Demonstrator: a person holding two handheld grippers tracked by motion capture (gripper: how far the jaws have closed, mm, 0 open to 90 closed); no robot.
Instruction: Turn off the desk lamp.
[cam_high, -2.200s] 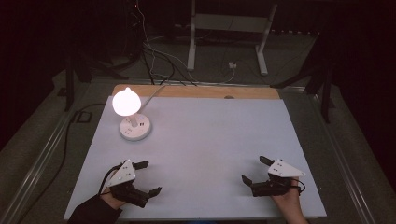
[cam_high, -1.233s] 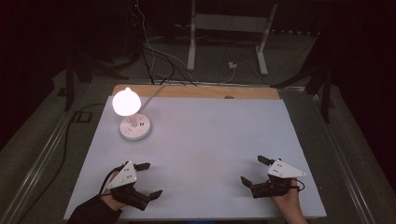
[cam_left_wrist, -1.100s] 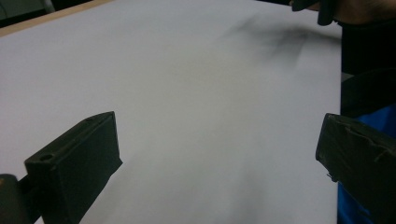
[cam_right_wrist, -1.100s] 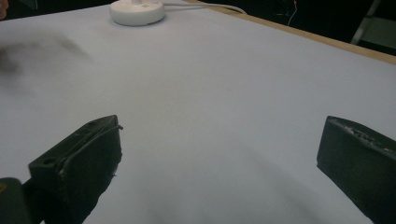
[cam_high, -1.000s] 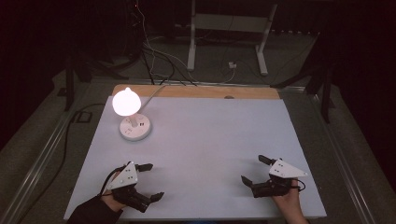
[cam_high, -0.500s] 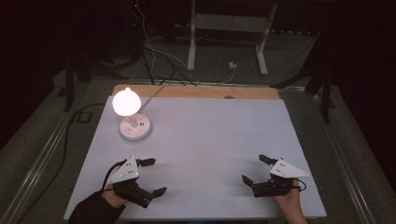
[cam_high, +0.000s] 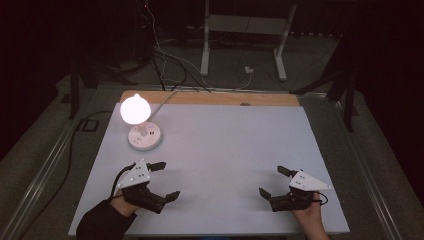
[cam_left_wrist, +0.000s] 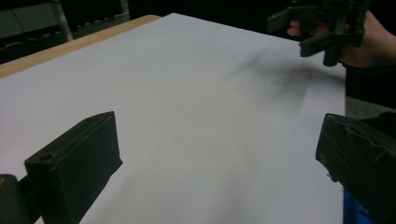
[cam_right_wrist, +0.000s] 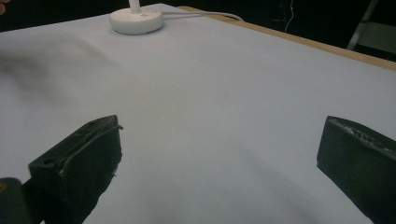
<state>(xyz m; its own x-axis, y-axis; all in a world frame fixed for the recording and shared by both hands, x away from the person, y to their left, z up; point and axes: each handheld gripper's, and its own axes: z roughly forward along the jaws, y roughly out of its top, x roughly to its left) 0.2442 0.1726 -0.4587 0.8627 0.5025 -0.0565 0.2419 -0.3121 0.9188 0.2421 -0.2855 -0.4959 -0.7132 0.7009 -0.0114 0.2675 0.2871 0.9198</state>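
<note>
In the high view, a white table (cam_high: 240, 150) carries a lit lamp (cam_high: 142, 125) at its far left: a glowing round shade above a round white base, with a white cord running off over the far wooden edge. The left gripper (cam_high: 165, 181) is at the near left of the table, nearest to the lamp but well apart from it, with its jaws spread wide and nothing between them. The right gripper (cam_high: 273, 182) is at the near right, well apart from the lamp, jaws likewise spread and empty. Both are held in a hand that comes in from the near edge.

In the left gripper view, that gripper's two black jaws rise at the bottom corners with bare white table surface between them; they are parted and grip nothing. Across the table the other hand (cam_left_wrist: 359, 39) holds the right gripper (cam_left_wrist: 322, 23), which throws a soft shadow on the sheet.

In the right gripper view, the jaws stand wide apart over bare table, and the lamp's white base (cam_right_wrist: 136, 19) sits far off at the upper left, its cord trailing to the right along the wooden edge.

As I judge it, the work is at its very start: the lamp is lit and untouched, neither gripper is close to it, and the whole reach to it, most likely by the left gripper, is yet to come.
</note>
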